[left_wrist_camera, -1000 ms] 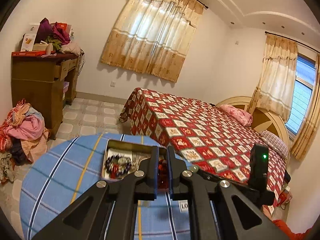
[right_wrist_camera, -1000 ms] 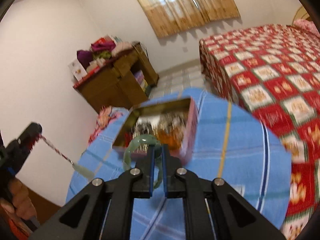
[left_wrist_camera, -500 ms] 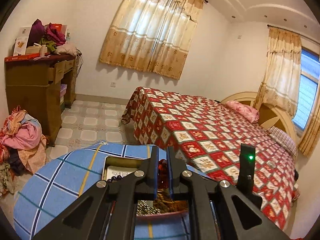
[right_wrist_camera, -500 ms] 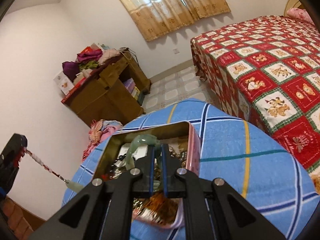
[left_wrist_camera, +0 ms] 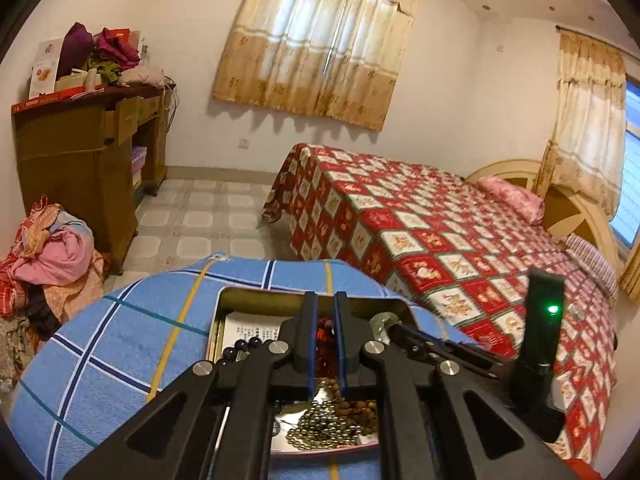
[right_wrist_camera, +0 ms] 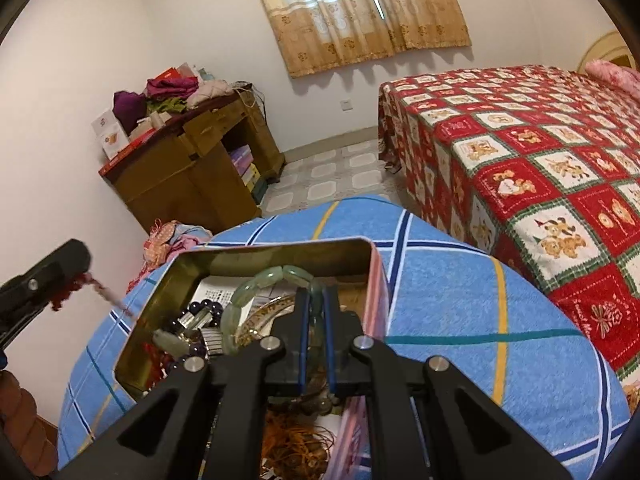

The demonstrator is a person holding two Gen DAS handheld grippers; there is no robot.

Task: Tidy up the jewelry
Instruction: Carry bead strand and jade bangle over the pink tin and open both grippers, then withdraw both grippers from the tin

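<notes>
Green bracelet (right_wrist_camera: 256,292) pinched in right tool (right_wrist_camera: 315,300) over tin (right_wrist_camera: 276,252) — left tool (left_wrist_camera: 325,308) nips red cord (left_wrist_camera: 322,332).

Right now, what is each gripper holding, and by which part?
The right gripper pinches the green jade bracelet at its near side, over the tin. The left gripper clamps a red cord pendant by its tasselled upper end.

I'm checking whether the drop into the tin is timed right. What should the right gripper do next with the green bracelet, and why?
Probably open the right gripper and let go. It is shut on the green bracelet, whose loop already hangs inside the walls of the open tin, above the other beads, so a release should land it in the tin rather than on the blue cloth.
</notes>
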